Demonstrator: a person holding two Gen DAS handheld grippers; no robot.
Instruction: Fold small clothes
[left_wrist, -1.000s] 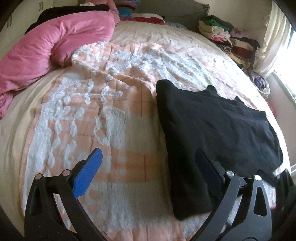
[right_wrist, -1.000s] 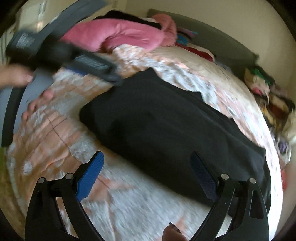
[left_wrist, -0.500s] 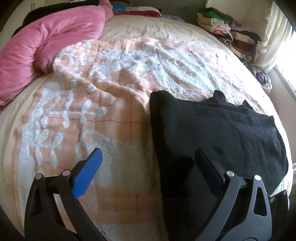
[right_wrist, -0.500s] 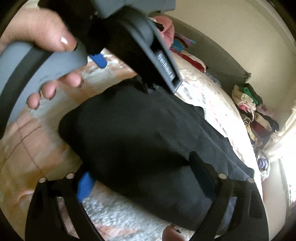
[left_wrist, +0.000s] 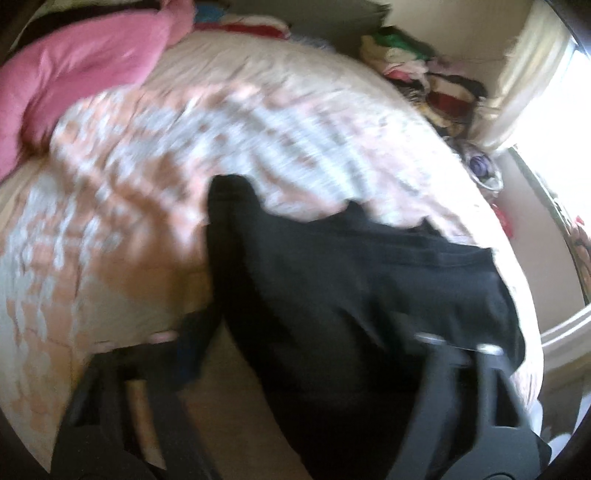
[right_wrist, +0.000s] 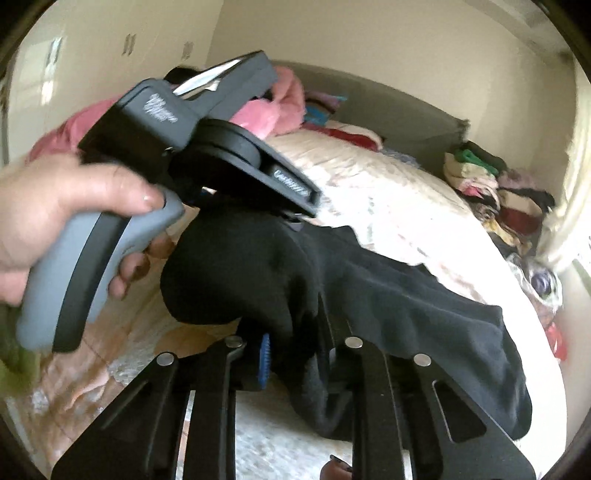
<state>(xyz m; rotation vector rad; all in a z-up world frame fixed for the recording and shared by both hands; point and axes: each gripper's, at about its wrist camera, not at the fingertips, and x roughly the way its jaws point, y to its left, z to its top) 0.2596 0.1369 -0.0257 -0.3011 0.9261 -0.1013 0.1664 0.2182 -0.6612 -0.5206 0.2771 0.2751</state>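
Observation:
A black garment (left_wrist: 351, 288) lies on the bed's peach and white blanket (left_wrist: 147, 184). In the blurred left wrist view my left gripper (left_wrist: 295, 325) straddles the garment's near left edge. Its jaws are closing with cloth between them and a wide gap still showing. In the right wrist view my right gripper (right_wrist: 291, 350) is closing and its blue pad pinches a raised fold of the black garment (right_wrist: 424, 306). A hand (right_wrist: 55, 206) holds the left gripper (right_wrist: 295, 218) just above the garment's bunched left end.
A pink duvet (left_wrist: 74, 74) is heaped at the bed's far left. Stacked folded clothes (left_wrist: 436, 85) stand at the far right by a curtain (left_wrist: 535, 74) and bright window. The bed's right edge drops off beside the garment.
My right gripper went from wide open to closed on the garment's near edge and lifted it. My left gripper slid right over the garment's left edge and its jaws narrowed.

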